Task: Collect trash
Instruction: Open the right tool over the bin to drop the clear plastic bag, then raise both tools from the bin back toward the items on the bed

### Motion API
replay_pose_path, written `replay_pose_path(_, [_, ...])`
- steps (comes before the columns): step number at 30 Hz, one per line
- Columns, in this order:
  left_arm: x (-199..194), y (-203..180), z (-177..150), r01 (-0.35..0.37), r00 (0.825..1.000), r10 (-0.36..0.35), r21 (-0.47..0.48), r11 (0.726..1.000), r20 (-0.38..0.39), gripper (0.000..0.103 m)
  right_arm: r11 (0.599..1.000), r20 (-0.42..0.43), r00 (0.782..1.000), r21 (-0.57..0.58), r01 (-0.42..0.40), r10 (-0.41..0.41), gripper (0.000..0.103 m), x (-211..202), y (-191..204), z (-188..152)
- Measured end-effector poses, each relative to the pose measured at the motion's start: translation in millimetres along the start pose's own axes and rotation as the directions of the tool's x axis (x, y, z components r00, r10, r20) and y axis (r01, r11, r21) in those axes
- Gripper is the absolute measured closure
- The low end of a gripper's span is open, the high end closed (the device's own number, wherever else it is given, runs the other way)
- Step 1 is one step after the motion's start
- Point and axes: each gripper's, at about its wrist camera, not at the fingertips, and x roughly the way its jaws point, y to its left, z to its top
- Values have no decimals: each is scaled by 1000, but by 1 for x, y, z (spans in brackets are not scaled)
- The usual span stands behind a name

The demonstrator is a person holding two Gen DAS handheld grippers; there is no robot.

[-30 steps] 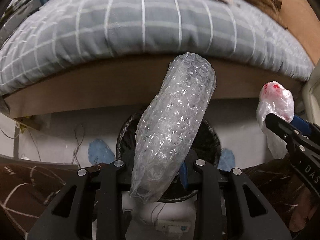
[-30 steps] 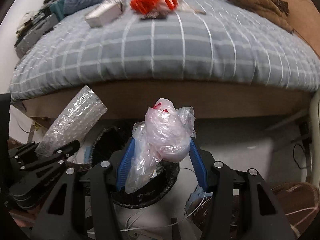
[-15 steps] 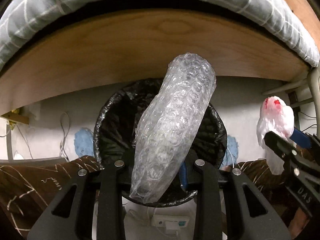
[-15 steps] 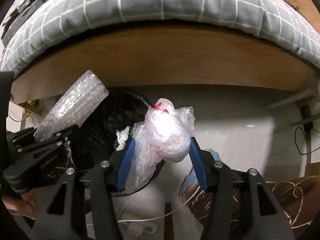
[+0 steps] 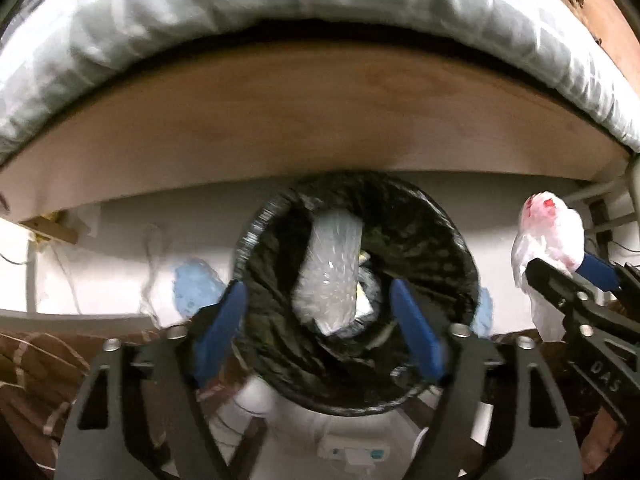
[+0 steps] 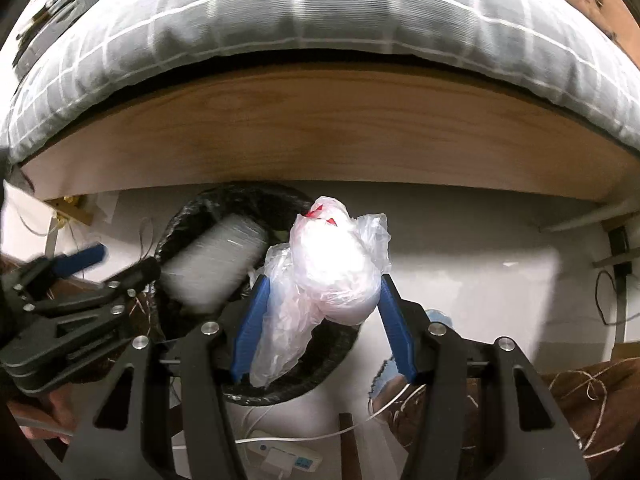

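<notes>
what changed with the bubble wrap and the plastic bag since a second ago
The left tongs have just been opening and let go of the bubble wrap roll, which has dropped into the black-lined bin, clear of the pads. Both tongs came down toward the bin, so the bed top slid out of view. The right tongs stay clamped on the plastic bag, not yet over the bin's middle.
</notes>
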Motion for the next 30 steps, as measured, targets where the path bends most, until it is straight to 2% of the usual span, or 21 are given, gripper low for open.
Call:
replay_pose_path(1, [-3, 4, -1, -9, 1000, 9, -1, 1000, 15, 14, 1000, 1, 1000, -10, -1, 1, 51, 1, 4, 1])
replay_pose_path(7, [-14, 26, -4, -51, 998, 51, -4, 999, 41, 7, 999, 1, 1000, -39, -13, 13, 50, 4, 28, 9])
replay_pose_path(10, [-21, 37, -2, -90, 995, 91, -21, 996, 51, 6, 998, 0, 1000, -56, -19, 19, 50, 7, 41, 13])
replay_pose_path(15, [-23, 60, -1, -89, 995, 93, -94, 992, 39, 6, 997, -25, 999, -63, -39, 37, 50, 22, 55, 19])
replay_pose_path(19, [-19, 66, 3, -112, 993, 115, -90, 990, 33, 6, 996, -44, 997, -72, -60, 57, 49, 31, 61, 17])
replay_pose_path(25, [-11, 69, 1, -117, 993, 120, -96, 988, 21, 6, 994, -63, 996, -76, -74, 69, 38, 40, 62, 18])
replay_pose_path(30, [-12, 72, 2, -107, 994, 110, -112, 988, 26, 6, 994, -33, 998, -86, -63, 60, 21, 28, 54, 20])
